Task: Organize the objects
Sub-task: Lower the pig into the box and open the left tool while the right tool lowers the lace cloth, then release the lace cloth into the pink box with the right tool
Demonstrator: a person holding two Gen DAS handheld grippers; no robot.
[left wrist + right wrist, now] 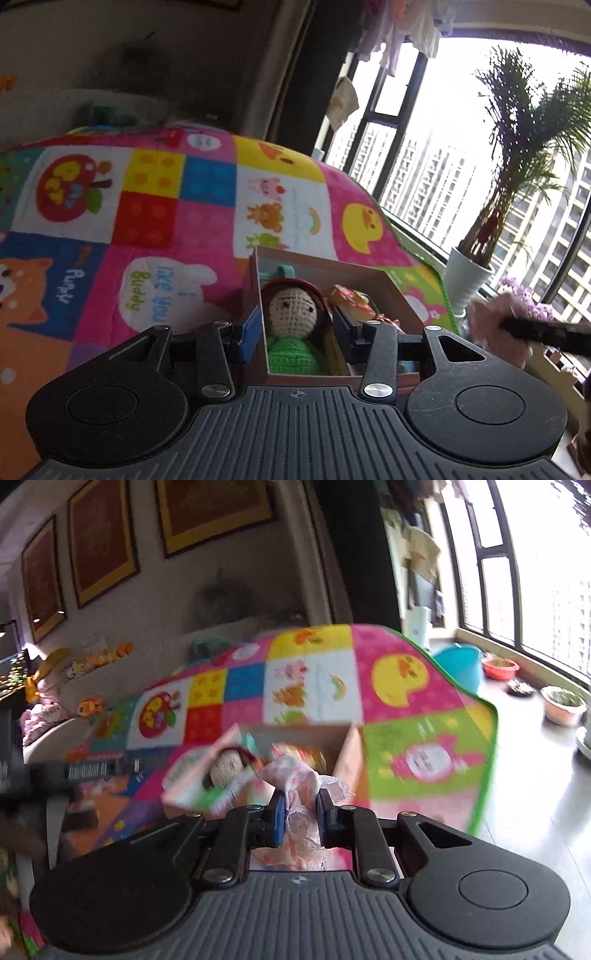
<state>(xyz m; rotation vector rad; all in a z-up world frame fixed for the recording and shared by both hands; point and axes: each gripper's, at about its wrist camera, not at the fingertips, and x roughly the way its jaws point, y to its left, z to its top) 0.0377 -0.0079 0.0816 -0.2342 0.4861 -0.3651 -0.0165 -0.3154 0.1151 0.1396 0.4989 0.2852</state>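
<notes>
Left gripper [295, 325]: jaws part-open, clamping the near-left wall of an open cardboard box [325, 374] holding a crocheted doll [291, 314]. Right gripper [301, 812]: jaws narrow, pinching a pink lacy cloth [295, 775], apparently doll clothing (blurred), just before the box, near the patchwork mat's [147, 221] window-side edge

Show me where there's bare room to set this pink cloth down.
The box is crowded: doll and toys fill it. The mat lies bare left of the box and beyond it. In the right view, the mat's green and pink squares right of the box are free. The cloth sits in the right fingers.
</notes>
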